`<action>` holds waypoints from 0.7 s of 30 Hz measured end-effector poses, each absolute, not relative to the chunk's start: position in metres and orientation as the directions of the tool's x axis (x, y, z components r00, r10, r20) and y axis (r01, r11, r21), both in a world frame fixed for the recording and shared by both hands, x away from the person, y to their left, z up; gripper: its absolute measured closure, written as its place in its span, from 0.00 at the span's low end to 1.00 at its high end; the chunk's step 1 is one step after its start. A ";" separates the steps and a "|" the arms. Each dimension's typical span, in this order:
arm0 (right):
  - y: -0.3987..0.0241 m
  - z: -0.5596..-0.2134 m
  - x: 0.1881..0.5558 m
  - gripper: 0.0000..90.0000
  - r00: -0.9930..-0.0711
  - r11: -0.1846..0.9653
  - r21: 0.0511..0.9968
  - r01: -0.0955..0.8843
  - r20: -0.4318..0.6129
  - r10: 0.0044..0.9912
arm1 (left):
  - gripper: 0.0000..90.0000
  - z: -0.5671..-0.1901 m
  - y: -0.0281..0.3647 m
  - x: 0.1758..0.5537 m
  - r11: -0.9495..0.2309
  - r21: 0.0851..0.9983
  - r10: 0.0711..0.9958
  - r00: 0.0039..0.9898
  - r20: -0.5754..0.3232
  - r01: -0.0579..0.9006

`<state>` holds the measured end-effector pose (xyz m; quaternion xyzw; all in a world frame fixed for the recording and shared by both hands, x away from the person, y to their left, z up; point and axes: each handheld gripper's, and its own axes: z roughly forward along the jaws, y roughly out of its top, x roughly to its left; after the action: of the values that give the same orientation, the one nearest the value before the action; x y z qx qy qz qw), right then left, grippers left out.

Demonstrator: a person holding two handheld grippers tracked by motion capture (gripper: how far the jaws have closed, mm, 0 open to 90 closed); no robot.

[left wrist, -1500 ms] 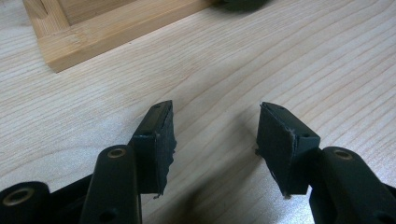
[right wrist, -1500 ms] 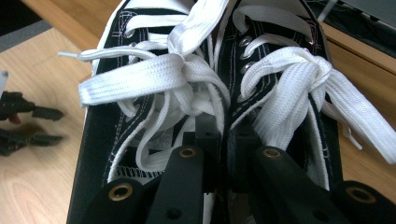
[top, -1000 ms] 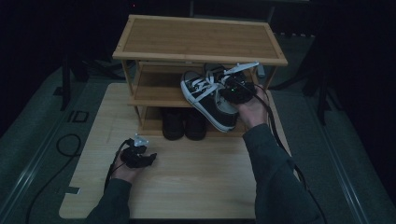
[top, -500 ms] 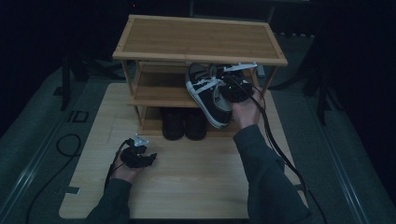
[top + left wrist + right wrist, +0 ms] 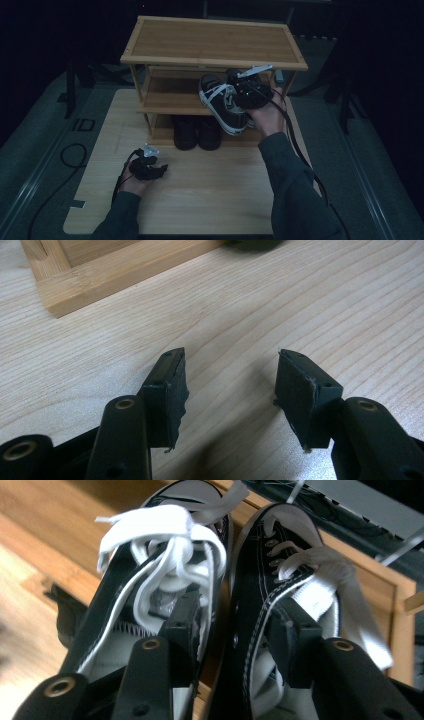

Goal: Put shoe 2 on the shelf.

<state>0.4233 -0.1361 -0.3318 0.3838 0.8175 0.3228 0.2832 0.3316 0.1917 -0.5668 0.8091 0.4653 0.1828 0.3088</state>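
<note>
Between the just-opened right tongs (image 5: 235,635), the black sneaker pair (image 5: 240,580) needs straight withdrawal; left tongs (image 5: 230,390) rest apart.

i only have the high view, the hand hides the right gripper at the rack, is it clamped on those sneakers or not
observer: No. In the right gripper view the right gripper has just been opening; its pads look clear of the black sneakers.
operator: where do the jaws sit then
observer: One jaw is down inside each sneaker, with the two inner side walls between them.
operator: and the other one, anything in it
observer: The left gripper is open with nothing between its jaws, just bare wooden tabletop under them.
</note>
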 end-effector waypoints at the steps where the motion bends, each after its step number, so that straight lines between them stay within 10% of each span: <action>1: -0.136 -0.331 0.423 0.64 -0.548 0.508 0.739 0.441 -0.226 0.805 | 0.52 -0.567 0.192 0.332 -0.376 0.670 0.866 0.500 0.008 0.640; 21: -0.157 -0.318 0.413 0.72 -0.684 0.539 0.765 0.353 -0.183 0.707 | 0.59 -0.563 0.192 0.331 -0.382 0.646 0.871 0.491 0.014 0.660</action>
<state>0.4131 -0.1568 -0.3179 0.3143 0.8426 0.3630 0.2437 0.3311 0.1916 -0.5627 0.8119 0.4716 0.1792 0.2938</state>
